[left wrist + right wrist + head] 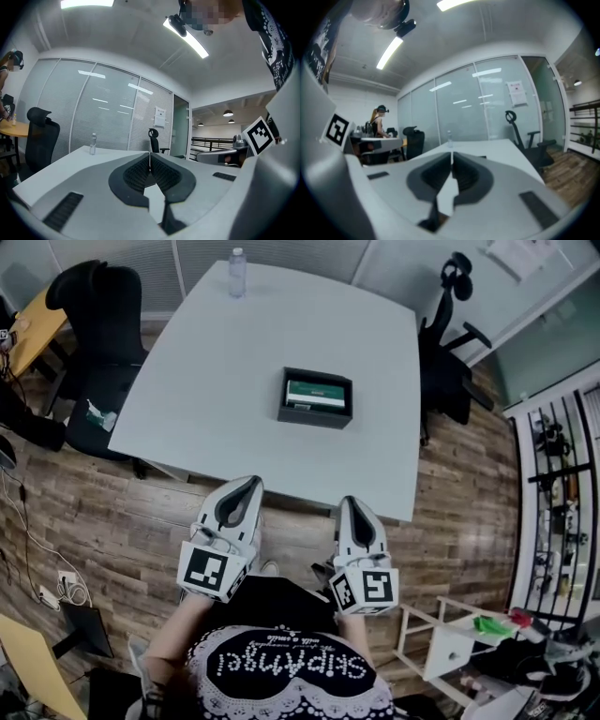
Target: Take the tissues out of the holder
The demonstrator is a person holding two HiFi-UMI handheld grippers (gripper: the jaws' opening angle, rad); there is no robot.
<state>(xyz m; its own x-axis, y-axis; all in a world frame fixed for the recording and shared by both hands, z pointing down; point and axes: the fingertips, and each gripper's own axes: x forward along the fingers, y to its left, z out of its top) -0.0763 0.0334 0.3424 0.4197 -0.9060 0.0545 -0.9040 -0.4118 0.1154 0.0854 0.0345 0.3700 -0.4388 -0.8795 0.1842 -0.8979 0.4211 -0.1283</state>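
My left tongs [250,482] and right tongs [352,502] are pressed together, empty, since the holder [314,415] sits mid-tabletop [225,371], beyond reach.

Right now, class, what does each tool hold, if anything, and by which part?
Nothing. The left tool and right tool are shut and empty, short of the table; the tissues lie untouched in the holder.
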